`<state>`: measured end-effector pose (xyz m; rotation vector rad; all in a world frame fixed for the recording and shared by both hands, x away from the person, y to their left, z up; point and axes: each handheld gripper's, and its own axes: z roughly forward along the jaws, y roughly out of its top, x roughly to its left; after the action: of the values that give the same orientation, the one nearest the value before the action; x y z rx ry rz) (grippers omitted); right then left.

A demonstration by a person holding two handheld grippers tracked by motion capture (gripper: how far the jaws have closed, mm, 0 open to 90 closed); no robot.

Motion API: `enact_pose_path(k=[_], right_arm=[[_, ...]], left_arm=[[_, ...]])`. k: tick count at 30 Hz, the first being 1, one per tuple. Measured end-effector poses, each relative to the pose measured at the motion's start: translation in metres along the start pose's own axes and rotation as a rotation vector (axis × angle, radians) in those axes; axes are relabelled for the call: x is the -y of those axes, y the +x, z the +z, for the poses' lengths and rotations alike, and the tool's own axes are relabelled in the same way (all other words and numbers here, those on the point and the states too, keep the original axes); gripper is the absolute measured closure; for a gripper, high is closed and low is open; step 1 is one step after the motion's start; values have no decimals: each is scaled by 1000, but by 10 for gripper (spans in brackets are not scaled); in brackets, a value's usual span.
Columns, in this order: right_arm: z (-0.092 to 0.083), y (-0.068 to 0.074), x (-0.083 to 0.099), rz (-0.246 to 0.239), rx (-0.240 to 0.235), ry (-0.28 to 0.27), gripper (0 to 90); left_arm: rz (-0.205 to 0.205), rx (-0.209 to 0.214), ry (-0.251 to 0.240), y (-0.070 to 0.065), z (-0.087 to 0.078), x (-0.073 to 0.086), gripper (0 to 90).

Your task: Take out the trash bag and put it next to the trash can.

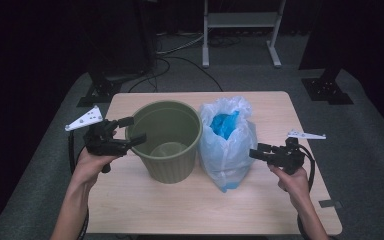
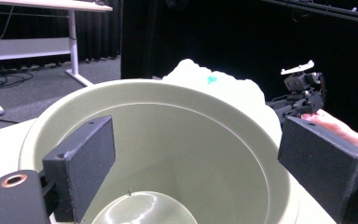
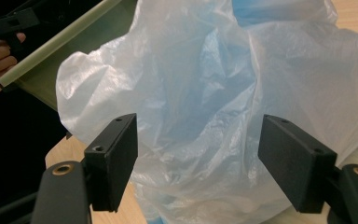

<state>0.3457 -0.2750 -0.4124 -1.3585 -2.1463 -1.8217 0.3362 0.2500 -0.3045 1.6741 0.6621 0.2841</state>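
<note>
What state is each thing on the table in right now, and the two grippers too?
Green bin: upright, open, no liner.
Plastic bag: standing beside the bin, mouth open, something blue inside.
Left gripper: open, fingers straddling the bin's rim.
Right gripper: open, at the bag's side.

A light wooden table point(image 1: 190, 205) with rounded corners stands on grey carpet point(image 1: 365, 130). Beyond its far edge, black cables point(image 1: 180, 62) trail across the floor past a white desk frame point(image 1: 240, 30). Dark curtains point(image 1: 40, 40) enclose the dim room; black stand bases point(image 1: 327, 90) flank the table's far corners.
</note>
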Motion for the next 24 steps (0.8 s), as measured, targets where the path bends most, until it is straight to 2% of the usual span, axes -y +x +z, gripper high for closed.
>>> enact_pose_path(k=[15,24], right_arm=[[-1,-8,20,35,1,-9,271],[-4,-12,34,40,25,-17,264]], left_arm=[[-2,-5,4,-1,0,3,98],[1,-5,10,-1,1,4,98]])
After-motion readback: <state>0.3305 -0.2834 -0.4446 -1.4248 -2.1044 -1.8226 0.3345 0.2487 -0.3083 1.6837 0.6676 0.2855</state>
